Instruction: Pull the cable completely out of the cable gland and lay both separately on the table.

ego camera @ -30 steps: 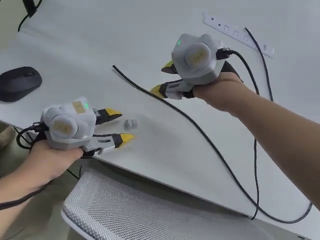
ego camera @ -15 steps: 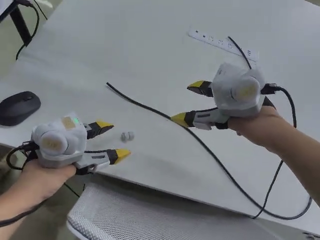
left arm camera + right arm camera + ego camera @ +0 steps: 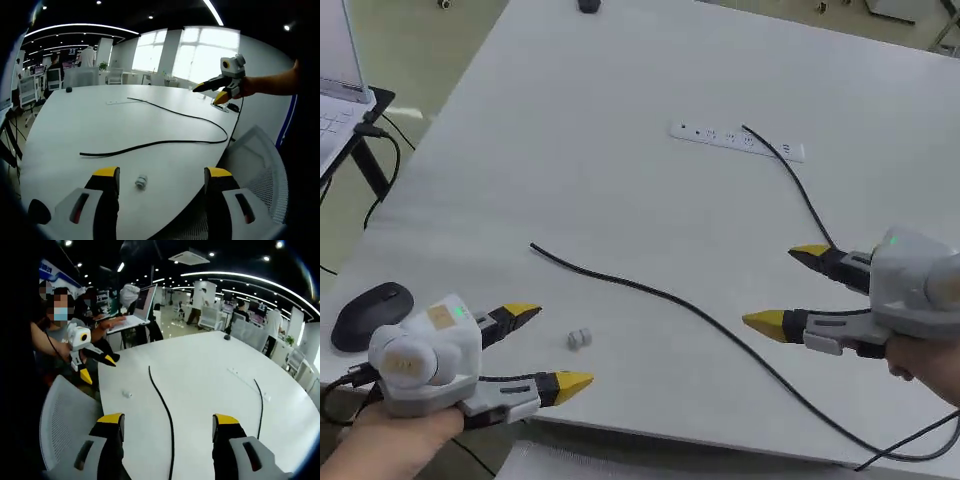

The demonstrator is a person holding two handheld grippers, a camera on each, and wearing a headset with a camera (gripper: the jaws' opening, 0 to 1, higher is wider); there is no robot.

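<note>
Cable lies slack across the white surface, with one end free near the middle. The cable gland sits alone near the front edge, apart from the cable, with nothing threaded through it as far as you can see. Both pieces are down and separate, so the job looks finished.

Your left claw, just short of the gland, is spread wide and empty. Your right claw is also spread wide and empty, held above the cable's run.

The cable's far end leaves the frame at lower right. The gland is too small for detail. The power strip lead passes behind your right claw.
</note>
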